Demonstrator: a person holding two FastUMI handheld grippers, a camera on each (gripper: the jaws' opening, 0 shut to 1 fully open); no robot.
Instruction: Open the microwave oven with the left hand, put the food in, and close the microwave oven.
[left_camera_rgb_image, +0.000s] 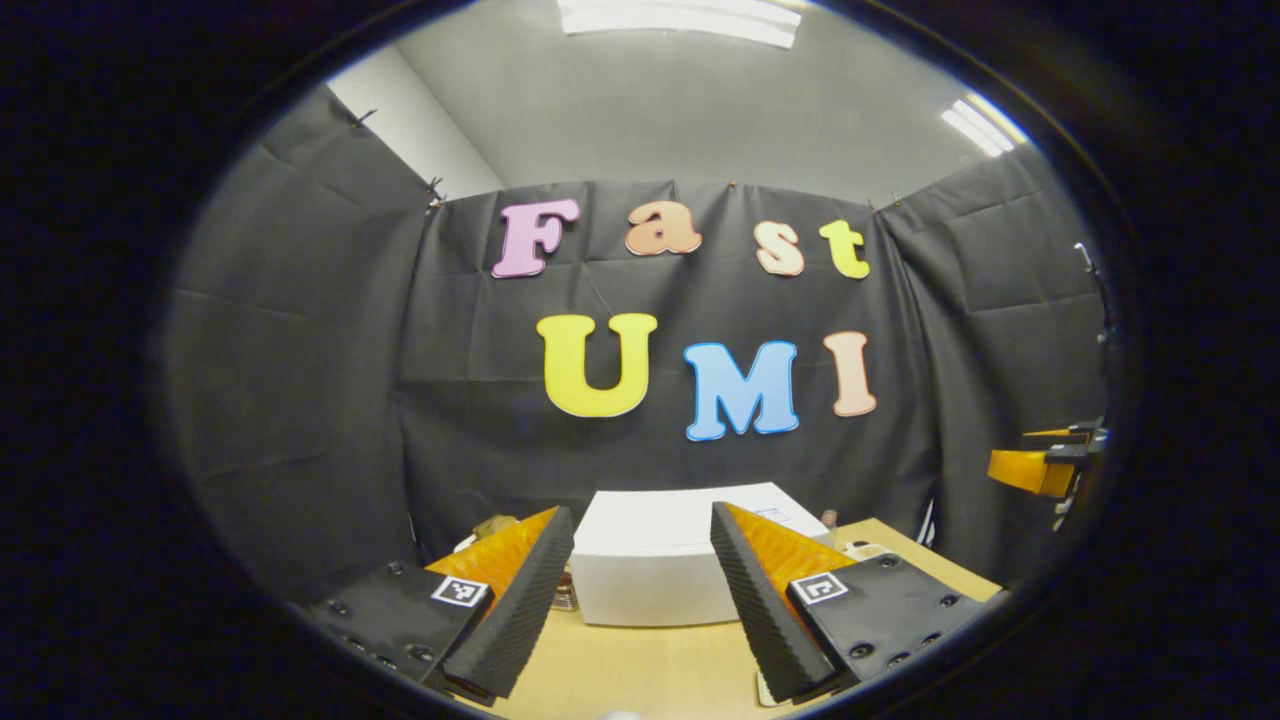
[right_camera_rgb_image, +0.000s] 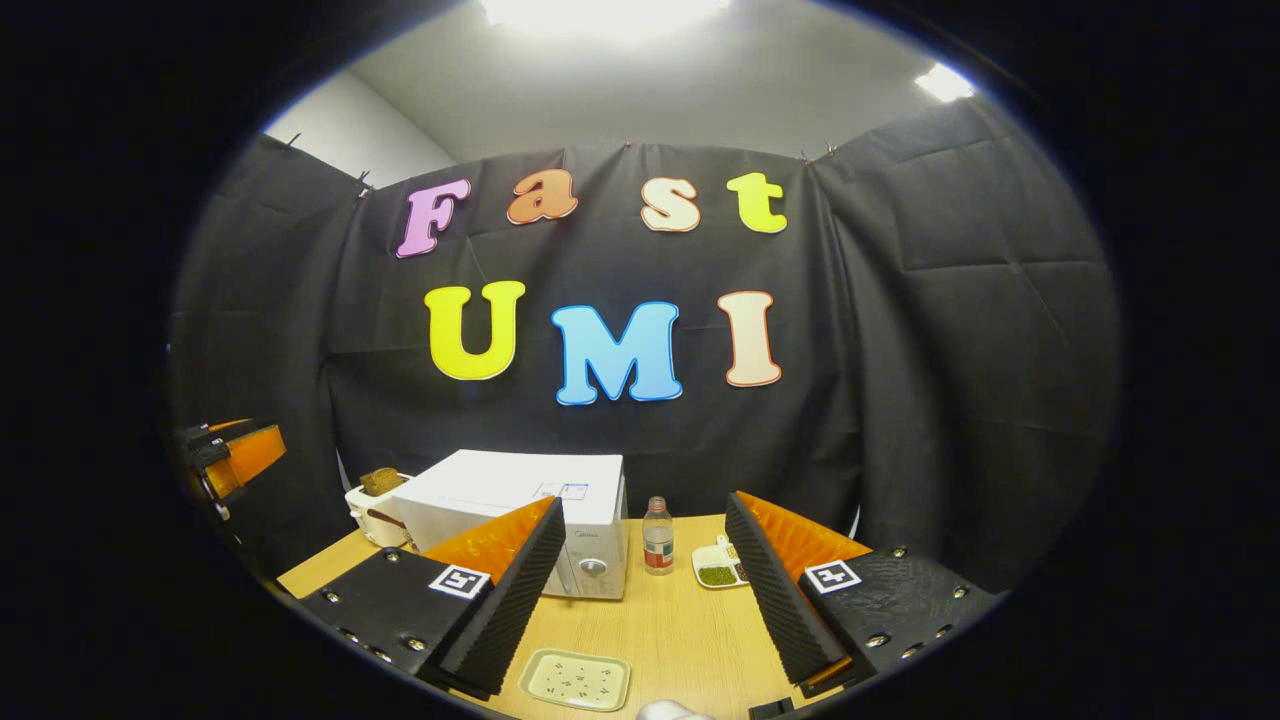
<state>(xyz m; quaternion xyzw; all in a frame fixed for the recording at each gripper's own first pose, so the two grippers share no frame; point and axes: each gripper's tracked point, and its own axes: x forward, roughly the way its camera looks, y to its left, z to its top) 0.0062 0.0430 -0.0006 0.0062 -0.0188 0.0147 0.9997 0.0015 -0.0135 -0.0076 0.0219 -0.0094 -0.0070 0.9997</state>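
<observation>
The left gripper (left_camera_rgb_image: 640, 590) hung above the table (left_camera_rgb_image: 650, 670) with its fingers spread wide and nothing between them. Straight ahead of it, framed by the two fingers, stood the white microwave (left_camera_rgb_image: 665, 560), its door closed. The other gripper showed at the far right edge of the left gripper view.

The right gripper (right_camera_rgb_image: 640, 590) was also released, fingers well apart and holding nothing. In the right gripper view the microwave (right_camera_rgb_image: 520, 510) sat on the table (right_camera_rgb_image: 670, 630) toward the left, seen from its right front corner, with a round knob (right_camera_rgb_image: 593, 567) low on its control panel. Small writing above the knob and a sticker on the top were too small to read. A toaster (right_camera_rgb_image: 372, 510) with a slice of bread in it stood just left of the microwave. A small bottle (right_camera_rgb_image: 657, 537) with a red label stood just right of it, and beyond that a white dish (right_camera_rgb_image: 718, 566) with green food. A pale tray (right_camera_rgb_image: 575, 680) lay near the front edge, speckled with dark bits. Each gripper carried square black-and-white marker tags (right_camera_rgb_image: 459, 581).
</observation>
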